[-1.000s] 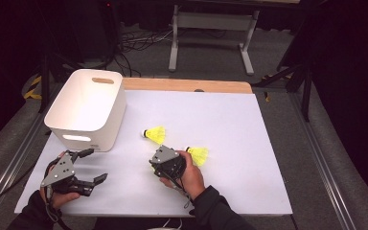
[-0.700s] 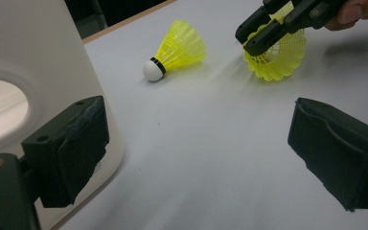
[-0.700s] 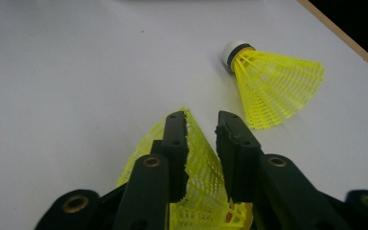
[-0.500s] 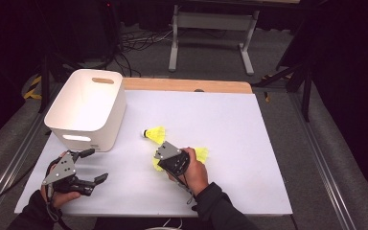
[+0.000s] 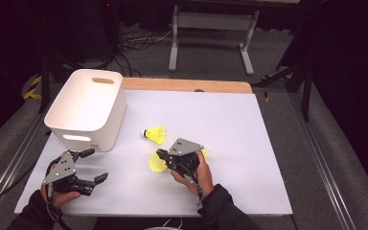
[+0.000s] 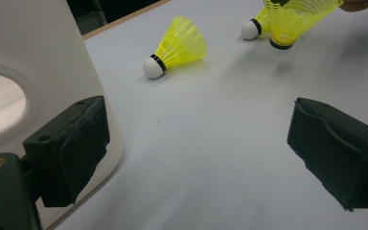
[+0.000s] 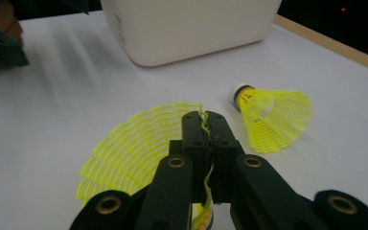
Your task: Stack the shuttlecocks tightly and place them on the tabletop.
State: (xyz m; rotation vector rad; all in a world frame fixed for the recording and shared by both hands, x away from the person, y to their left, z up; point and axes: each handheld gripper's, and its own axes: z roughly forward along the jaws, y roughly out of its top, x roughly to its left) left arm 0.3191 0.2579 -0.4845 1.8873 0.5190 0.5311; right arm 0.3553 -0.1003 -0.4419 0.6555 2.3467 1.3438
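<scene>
In the high view, the right tool (image 5: 163, 157) sits near the middle of the white desk (image 5: 249, 143), clenched on the yellow mesh skirt of a shuttlecock (image 5: 155, 163) that sticks out to its left. A second shuttlecock (image 5: 155, 134) lies on the desk just beyond the tool, apart from it, cork pointing left. A third shuttlecock (image 5: 204, 153) peeps out at the right edge of the right hand (image 5: 194, 172) (mostly hidden behind it). The white bin (image 5: 88, 109) stands at the far left, well apart from the held one, with nothing between them. The left tool (image 5: 92, 165) rests near the bin's near corner, jaws spread wide and gripping nothing.

In the left gripper view, the two black pads (image 6: 74, 143) stand far apart over bare desk, one just beside the bin wall (image 6: 38, 57). Beyond lie one free shuttlecock (image 6: 177, 48), another (image 6: 255, 26) behind it, and the held one (image 6: 297, 19) lifted off the desk at the top right.

In the right gripper view, the jaws have just been closing and now pinch the skirt's rim (image 7: 143, 143) flat between them. The free shuttlecock (image 7: 273, 117) lies right of the jaws, the bin (image 7: 187, 28) farther off.

Count: three shuttlecocks, one bin, two tools.
</scene>
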